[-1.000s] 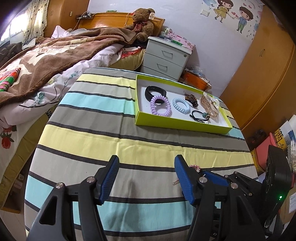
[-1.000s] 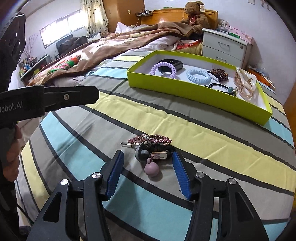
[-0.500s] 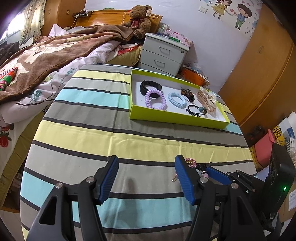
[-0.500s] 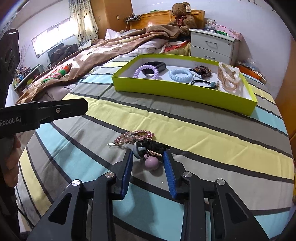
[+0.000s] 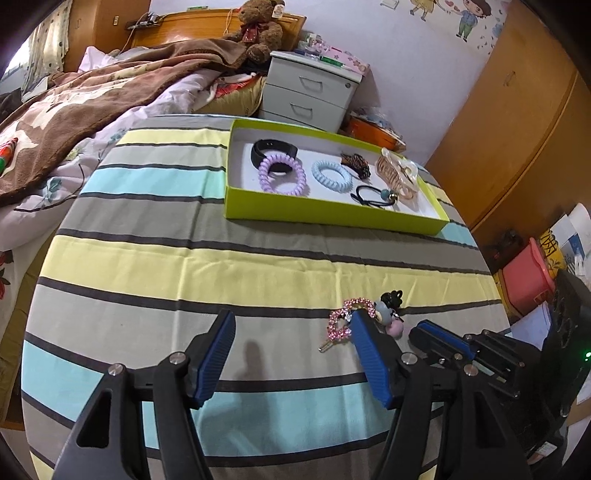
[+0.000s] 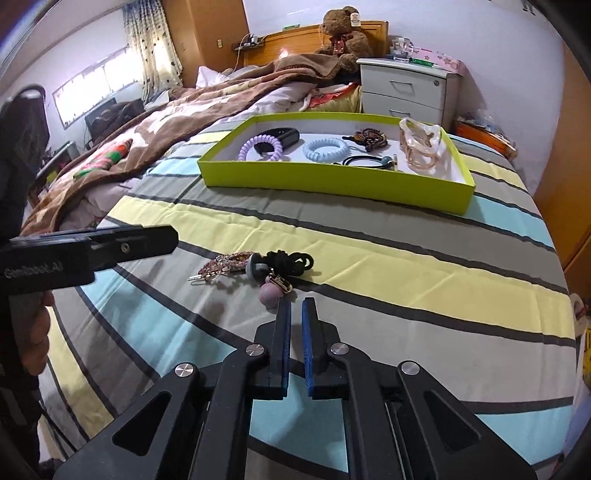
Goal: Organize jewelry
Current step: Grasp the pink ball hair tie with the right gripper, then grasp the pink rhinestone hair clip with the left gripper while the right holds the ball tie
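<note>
A lime-green tray [image 5: 332, 218] [image 6: 332, 188] at the far side of the striped table holds a black band, purple [image 5: 282, 174] and blue [image 5: 331, 175] coil ties, a brown clip, a black tie and a beige claw clip. A pink rhinestone clip [image 5: 345, 319] [image 6: 227, 264] and a black hair tie with mauve and grey beads [image 6: 280, 269] [image 5: 388, 310] lie on the cloth. My right gripper [image 6: 294, 310] is nearly shut just behind the mauve bead; nothing shows between its fingers. My left gripper [image 5: 291, 332] is open and empty, left of the clip.
A bed with a brown blanket [image 5: 92, 96] runs along the left. A white nightstand [image 5: 314, 92] and teddy bear [image 5: 258, 29] stand beyond the tray. A wooden wardrobe [image 5: 517, 129] is on the right, and a pink bin [image 5: 528, 273] sits off the table's right edge.
My right gripper's fingers closed from wide open to nearly shut and drew back from the beaded tie. The left gripper stayed open and shifted back a little.
</note>
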The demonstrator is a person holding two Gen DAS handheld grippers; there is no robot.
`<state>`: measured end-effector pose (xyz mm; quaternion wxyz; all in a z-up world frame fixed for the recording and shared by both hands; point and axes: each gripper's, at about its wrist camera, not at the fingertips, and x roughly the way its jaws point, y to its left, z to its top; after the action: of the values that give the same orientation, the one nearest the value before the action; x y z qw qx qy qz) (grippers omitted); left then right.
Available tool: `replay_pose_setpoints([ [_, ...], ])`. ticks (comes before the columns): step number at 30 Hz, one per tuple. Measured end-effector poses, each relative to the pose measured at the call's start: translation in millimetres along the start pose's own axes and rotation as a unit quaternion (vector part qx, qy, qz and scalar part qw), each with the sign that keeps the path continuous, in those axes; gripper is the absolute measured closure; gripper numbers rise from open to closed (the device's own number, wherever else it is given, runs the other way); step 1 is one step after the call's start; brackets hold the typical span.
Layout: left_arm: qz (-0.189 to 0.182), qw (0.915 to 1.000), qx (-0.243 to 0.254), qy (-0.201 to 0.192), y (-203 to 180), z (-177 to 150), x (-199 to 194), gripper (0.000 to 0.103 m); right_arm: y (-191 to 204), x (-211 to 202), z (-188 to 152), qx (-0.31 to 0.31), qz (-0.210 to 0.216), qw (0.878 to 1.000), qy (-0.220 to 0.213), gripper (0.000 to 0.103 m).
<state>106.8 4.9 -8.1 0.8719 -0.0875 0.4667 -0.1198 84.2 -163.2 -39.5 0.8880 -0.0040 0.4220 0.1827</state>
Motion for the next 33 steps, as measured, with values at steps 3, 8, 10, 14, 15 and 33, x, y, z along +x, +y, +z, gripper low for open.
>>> replay_pose_setpoints([
  [3,0.002,1.0000,-0.003,0.001,-0.1,-0.8,1.0,0.036,0.8,-0.1,6.9,-0.006,0.032,0.999,-0.004,0.089],
  [8,0.005,1.0000,-0.007,0.001,3.5,-0.7,0.1,0.036,14.1,20.1,16.9,-0.057,0.019,0.998,0.013,0.058],
  [10,0.007,0.9999,-0.009,0.003,5.4,-1.1,0.9,0.036,15.7,28.2,17.7,-0.063,0.006,0.998,0.023,0.058],
  [14,0.008,0.9999,-0.014,0.005,8.1,-1.3,2.8,0.036,11.9,34.2,21.5,-0.057,0.002,0.998,0.029,0.058],
  [15,0.007,0.9999,-0.013,0.005,7.8,-1.5,2.9,0.036,10.5,33.8,21.1,-0.055,0.002,0.998,0.027,0.059],
  [33,-0.016,0.9973,0.065,0.031,-28.2,-4.5,23.2,0.034,-14.0,5.0,17.3,-0.018,-0.022,1.000,-0.010,0.085],
])
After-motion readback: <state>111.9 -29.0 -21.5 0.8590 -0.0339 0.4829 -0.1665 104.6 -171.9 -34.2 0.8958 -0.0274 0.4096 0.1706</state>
